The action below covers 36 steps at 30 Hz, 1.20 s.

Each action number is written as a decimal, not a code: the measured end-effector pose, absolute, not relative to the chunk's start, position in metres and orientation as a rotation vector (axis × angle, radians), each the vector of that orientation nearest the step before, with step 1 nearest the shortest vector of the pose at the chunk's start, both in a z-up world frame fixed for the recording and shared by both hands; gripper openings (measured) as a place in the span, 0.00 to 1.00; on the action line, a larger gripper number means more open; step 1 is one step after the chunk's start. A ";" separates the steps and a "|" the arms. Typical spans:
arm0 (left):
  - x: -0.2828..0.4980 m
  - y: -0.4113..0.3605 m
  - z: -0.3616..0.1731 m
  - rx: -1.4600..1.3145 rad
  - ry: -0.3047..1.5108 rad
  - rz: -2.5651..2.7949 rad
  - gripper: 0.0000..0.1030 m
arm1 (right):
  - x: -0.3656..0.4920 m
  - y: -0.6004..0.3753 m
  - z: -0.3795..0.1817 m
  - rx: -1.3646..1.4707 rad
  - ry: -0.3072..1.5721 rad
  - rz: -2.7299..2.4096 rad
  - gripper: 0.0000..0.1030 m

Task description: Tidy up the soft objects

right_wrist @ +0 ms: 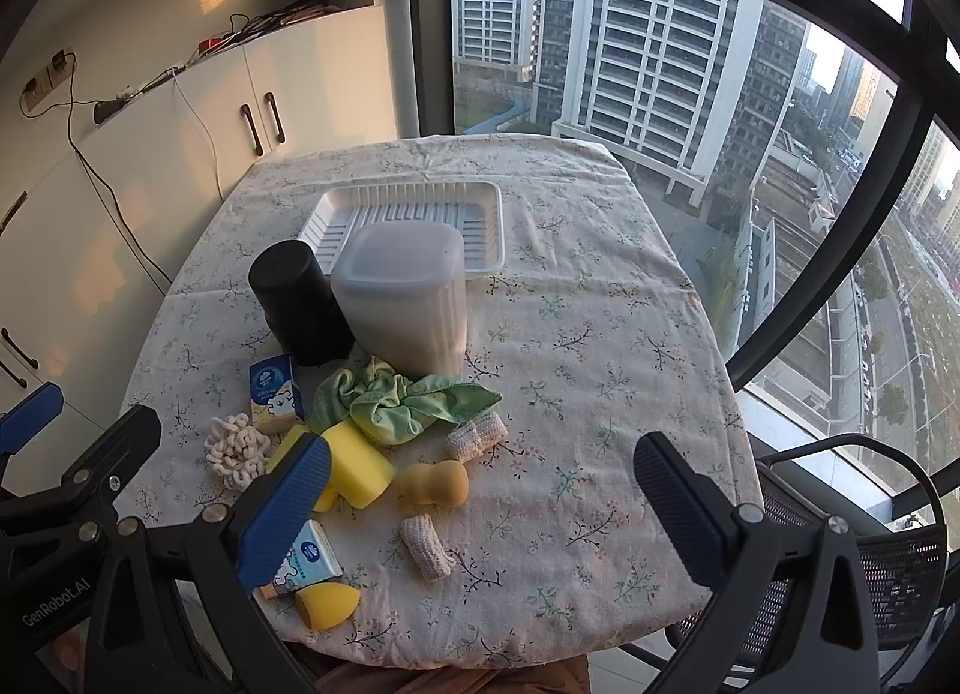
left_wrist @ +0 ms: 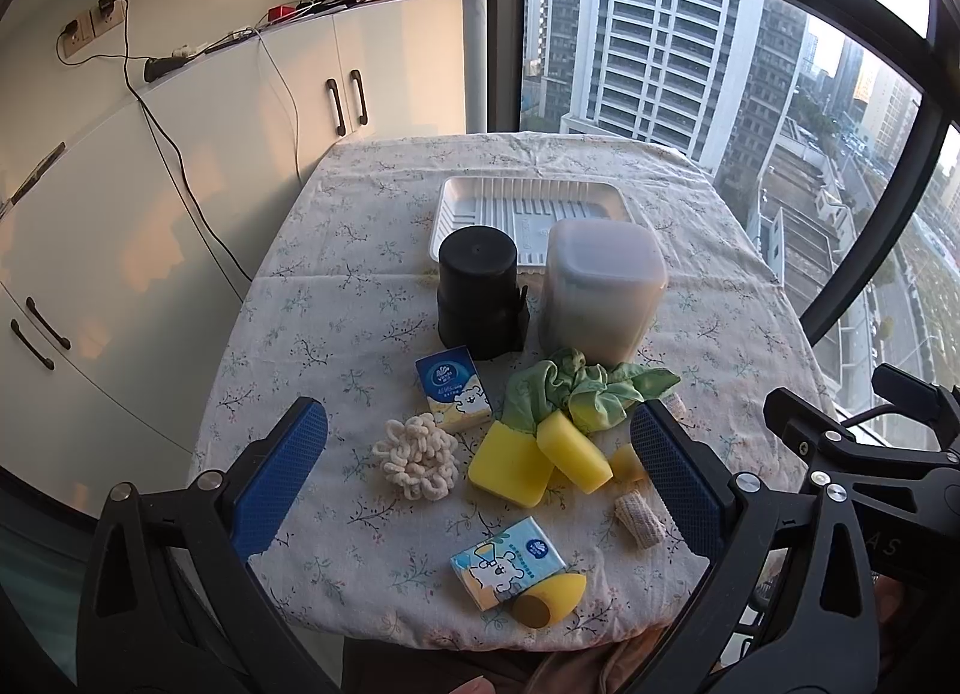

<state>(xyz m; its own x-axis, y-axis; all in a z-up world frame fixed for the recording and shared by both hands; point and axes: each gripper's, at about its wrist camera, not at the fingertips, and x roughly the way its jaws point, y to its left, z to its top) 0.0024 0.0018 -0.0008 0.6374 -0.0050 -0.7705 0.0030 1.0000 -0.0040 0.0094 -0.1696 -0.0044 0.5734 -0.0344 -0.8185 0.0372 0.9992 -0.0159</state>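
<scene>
Both the left gripper [left_wrist: 479, 475] and right gripper [right_wrist: 483, 505] hung spread and empty, so sorting had not begun; sponges [left_wrist: 543, 454] lay just ahead, the white tray [left_wrist: 528, 202] farther off, awaiting a first pick.

Floral-clothed table [right_wrist: 600, 334] — tray [right_wrist: 492, 250], sponges [right_wrist: 360, 469], scrunchies [right_wrist: 237, 451].

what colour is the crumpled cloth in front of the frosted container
Light green, with a yellowish patch; the crumpled cloth shows best in the right wrist view.
</scene>
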 end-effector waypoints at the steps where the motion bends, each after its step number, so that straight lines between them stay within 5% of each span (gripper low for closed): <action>1: 0.002 0.002 -0.001 -0.002 0.881 -0.004 1.00 | 0.010 -0.169 -0.004 0.003 0.959 -0.042 1.00; 36: 0.005 0.005 -0.007 0.000 0.892 -0.009 1.00 | 0.013 -0.168 -0.007 -0.003 0.976 -0.044 1.00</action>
